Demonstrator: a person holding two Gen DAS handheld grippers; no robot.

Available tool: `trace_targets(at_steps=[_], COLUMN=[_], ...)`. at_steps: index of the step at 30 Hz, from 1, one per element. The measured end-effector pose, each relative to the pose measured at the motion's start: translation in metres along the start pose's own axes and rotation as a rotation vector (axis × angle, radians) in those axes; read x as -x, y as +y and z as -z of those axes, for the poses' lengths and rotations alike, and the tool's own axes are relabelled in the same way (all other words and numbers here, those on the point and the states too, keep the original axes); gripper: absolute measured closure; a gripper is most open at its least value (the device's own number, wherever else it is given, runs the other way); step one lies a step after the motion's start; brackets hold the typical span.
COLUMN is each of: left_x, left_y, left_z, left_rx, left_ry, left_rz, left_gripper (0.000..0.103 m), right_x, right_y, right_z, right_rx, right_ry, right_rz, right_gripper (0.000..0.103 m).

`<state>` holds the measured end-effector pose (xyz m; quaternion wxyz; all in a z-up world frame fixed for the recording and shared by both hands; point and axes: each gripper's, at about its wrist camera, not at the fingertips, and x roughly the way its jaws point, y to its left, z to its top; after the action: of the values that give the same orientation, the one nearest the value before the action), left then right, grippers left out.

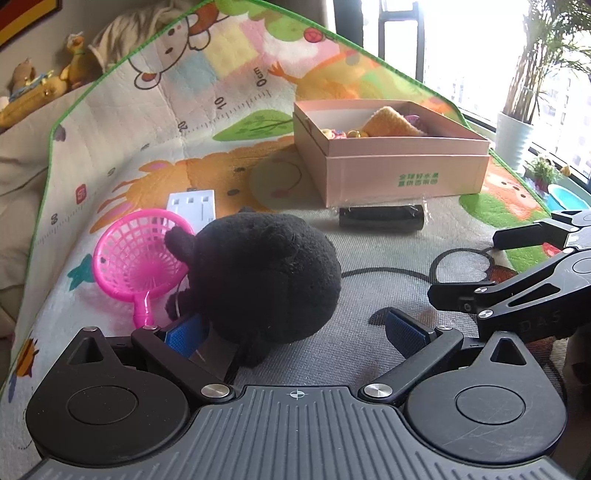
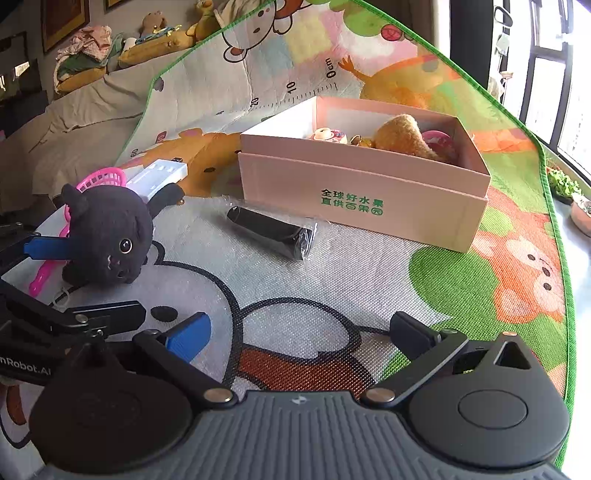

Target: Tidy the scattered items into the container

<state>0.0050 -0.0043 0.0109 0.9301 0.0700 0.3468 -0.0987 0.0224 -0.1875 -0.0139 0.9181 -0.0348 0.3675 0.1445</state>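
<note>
A black plush cat (image 1: 258, 277) (image 2: 107, 236) lies on the play mat between the fingers of my left gripper (image 1: 295, 328) (image 2: 81, 282). That gripper is open; the plush sits against its left blue pad (image 1: 184, 332), and the right pad stands apart. Behind the plush lie a pink net scoop (image 1: 136, 254), a white power strip (image 1: 192, 205) and a wrapped black cylinder (image 1: 382, 218) (image 2: 273, 232). The pink box (image 1: 406, 177) (image 2: 295, 184) holds a yellow plush (image 2: 402, 140) and small toys. My right gripper (image 2: 301, 336) (image 1: 491, 269) is open over bare mat, with nothing between its fingers.
The colourful play mat (image 2: 461, 280) has a green edge, with a window and potted plants (image 1: 517, 133) beyond it on the right. A sofa with stuffed toys (image 2: 155, 33) runs along the back left.
</note>
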Motion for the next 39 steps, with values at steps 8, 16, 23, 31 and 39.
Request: trace_targets(at_steps=[8, 16, 23, 31, 39], left_x=[0.009, 0.013, 0.014, 0.013, 0.017], left_y=[-0.006, -0.006, 0.0, 0.013, 0.016], left_z=[0.003, 0.007, 0.008, 0.008, 0.008], left_rx=[-0.077, -0.095, -0.075, -0.021, -0.013], left_ry=[-0.076, -0.076, -0.082, -0.067, -0.07], left_rz=[-0.004, 0.01, -0.002, -0.002, 0.01], left_gripper=[0.0, 0.0, 0.009, 0.038, 0.045], right_x=[-0.001, 0.006, 0.009, 0.007, 0.006], right_y=[0.002, -0.013, -0.03, -0.025, -0.022], right_z=[0.0, 0.001, 0.003, 0.001, 0.001], right_rx=[0.018, -0.079, -0.201, -0.179, -0.164], right_ry=[0.013, -0.031, -0.065, -0.055, -0.049], right_rz=[-0.001, -0.03, 0.02, 0.039, 0.054], right_gripper=[0.0, 0.0, 0.0, 0.0, 0.0])
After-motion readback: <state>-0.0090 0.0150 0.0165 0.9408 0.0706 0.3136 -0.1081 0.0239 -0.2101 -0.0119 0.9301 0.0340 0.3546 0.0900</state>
